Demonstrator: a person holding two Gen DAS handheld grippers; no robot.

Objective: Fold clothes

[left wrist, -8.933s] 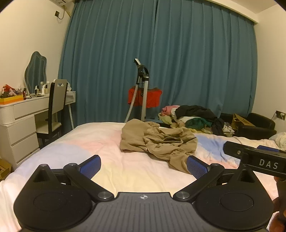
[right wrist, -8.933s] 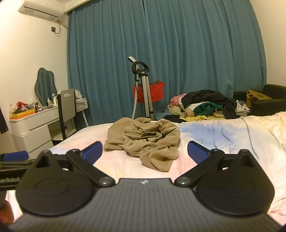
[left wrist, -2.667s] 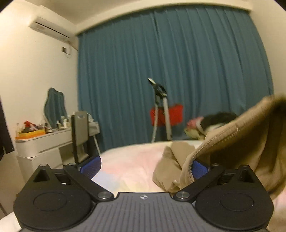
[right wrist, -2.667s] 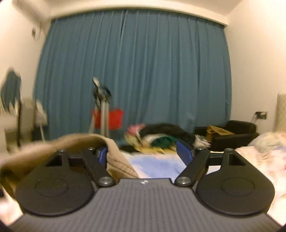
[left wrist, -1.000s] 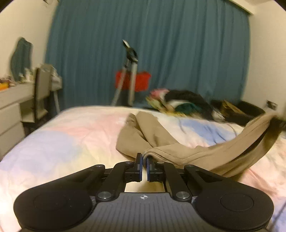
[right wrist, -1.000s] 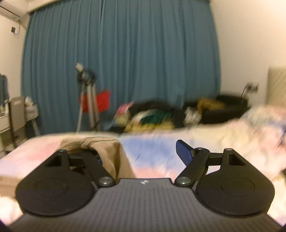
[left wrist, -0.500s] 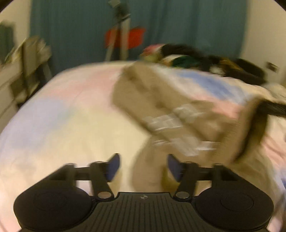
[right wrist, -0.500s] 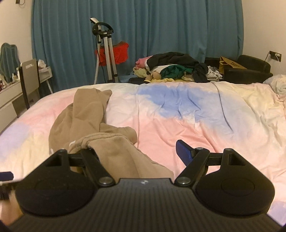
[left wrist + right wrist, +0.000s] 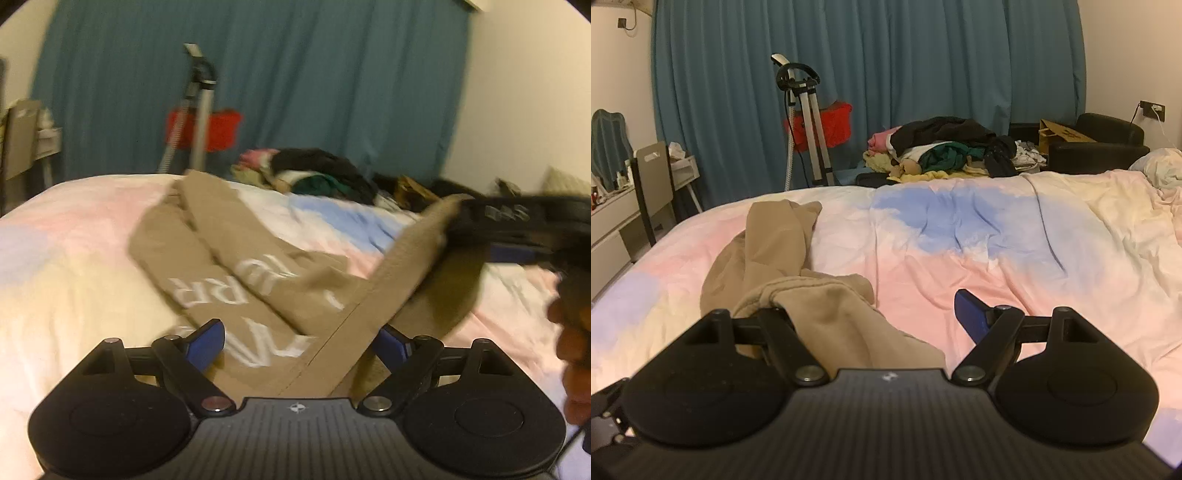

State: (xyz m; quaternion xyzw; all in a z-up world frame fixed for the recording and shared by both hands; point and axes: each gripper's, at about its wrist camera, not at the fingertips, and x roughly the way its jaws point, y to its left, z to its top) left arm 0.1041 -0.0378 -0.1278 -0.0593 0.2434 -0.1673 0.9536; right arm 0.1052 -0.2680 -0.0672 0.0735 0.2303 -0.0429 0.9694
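Across the bed (image 9: pixel 997 236) lay tan trousers (image 9: pixel 229 280); the left gripper (image 9: pixel 299 341) and right gripper (image 9: pixel 879 314) both gaped, cloth draped between their fingers.

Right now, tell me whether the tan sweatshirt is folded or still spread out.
Not folded. The tan sweatshirt lies loosely spread on the bed, white lettering showing, one part draped over the open left tongs and another over the right tongs.

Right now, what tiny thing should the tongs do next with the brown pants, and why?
Probably close the left tongs on the hem strip lying between their open pads. The tan sweatpants sprawl on the bed, one end draped over the open right tongs, so neither is clamping the fabric.
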